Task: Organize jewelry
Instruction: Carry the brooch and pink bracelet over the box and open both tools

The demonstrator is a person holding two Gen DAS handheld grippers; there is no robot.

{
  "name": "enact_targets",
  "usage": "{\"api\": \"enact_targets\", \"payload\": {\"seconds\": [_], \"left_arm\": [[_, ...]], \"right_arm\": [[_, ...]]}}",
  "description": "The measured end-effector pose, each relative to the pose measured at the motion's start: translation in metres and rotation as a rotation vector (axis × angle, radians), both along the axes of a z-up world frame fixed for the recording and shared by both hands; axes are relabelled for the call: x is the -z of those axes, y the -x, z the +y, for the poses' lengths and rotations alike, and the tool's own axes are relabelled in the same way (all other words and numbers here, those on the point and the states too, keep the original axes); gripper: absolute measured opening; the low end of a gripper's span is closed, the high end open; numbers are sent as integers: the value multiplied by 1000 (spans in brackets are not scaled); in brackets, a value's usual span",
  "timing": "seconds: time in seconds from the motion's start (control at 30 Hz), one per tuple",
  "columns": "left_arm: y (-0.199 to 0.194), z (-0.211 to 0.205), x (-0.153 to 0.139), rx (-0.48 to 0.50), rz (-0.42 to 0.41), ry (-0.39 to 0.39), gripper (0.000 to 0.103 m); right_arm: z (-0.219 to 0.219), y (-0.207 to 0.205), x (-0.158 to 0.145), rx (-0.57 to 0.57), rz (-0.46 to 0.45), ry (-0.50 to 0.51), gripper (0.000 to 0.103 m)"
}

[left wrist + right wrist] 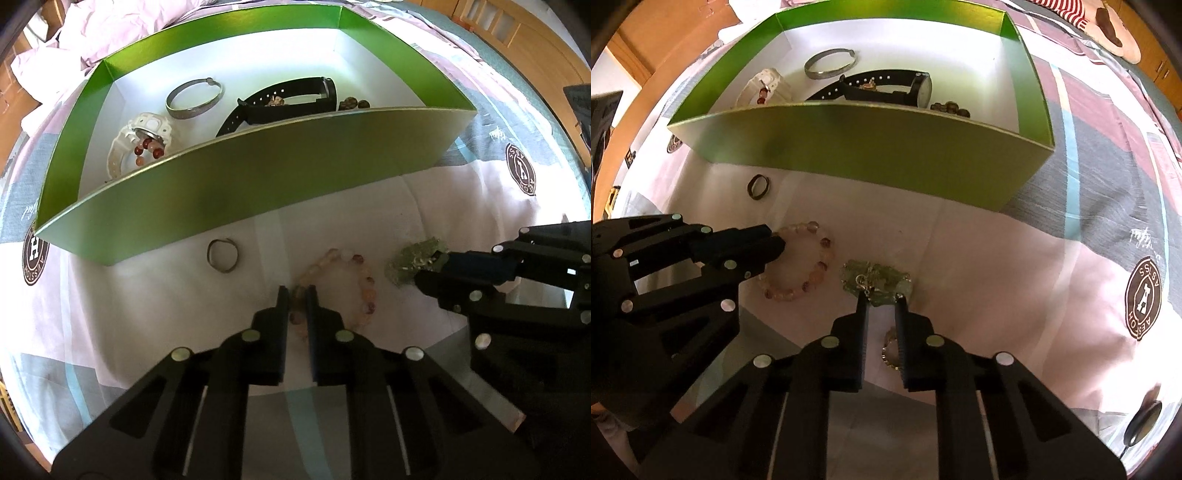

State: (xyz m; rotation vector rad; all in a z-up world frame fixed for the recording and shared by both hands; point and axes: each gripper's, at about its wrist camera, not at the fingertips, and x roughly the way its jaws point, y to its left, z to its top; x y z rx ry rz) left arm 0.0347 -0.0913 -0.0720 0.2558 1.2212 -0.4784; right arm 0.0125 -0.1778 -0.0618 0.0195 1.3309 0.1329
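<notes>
A green box [258,177] [871,147] with a white floor holds a silver bangle [194,98], a black watch [284,99], a white watch [138,142] with red beads, and dark beads [352,104]. On the bedsheet in front lie a thin ring [222,255] [758,186], a pale pink bead bracelet [354,284] [803,264] and a green pendant [413,266] [875,280]. My left gripper [297,295] [779,245] is closed on the bracelet's near-left beads. My right gripper [882,301] [430,266] is closed on the pendant's near edge.
A small gold chain piece [889,349] lies on the sheet between my right fingers, behind the tips. The sheet carries round brown logos [521,173] [1143,308]. Wooden furniture [524,40] stands beyond the bed. A crumpled pink quilt [122,29] lies behind the box.
</notes>
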Motion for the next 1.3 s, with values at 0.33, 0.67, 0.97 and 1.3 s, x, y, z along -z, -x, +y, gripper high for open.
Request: {"api": "enact_targets", "payload": {"seconds": [0.33,0.67,0.97,1.3], "left_arm": [[-3,12,-25,-22,-30,66,8],[7,24,-76,-15,-119,151,8],[-24,33,-135,-65,-238,185,8],[-67,45,-105,-161,-229,94,8]], "right_arm": [[-22,11,-36,39,-83,-60,8],[-29,15,-96,44,-225,-152,8],[-40,-20,-130,95,-340,-130,8],[-46,-60,-94,140,-303,-64,8]]}}
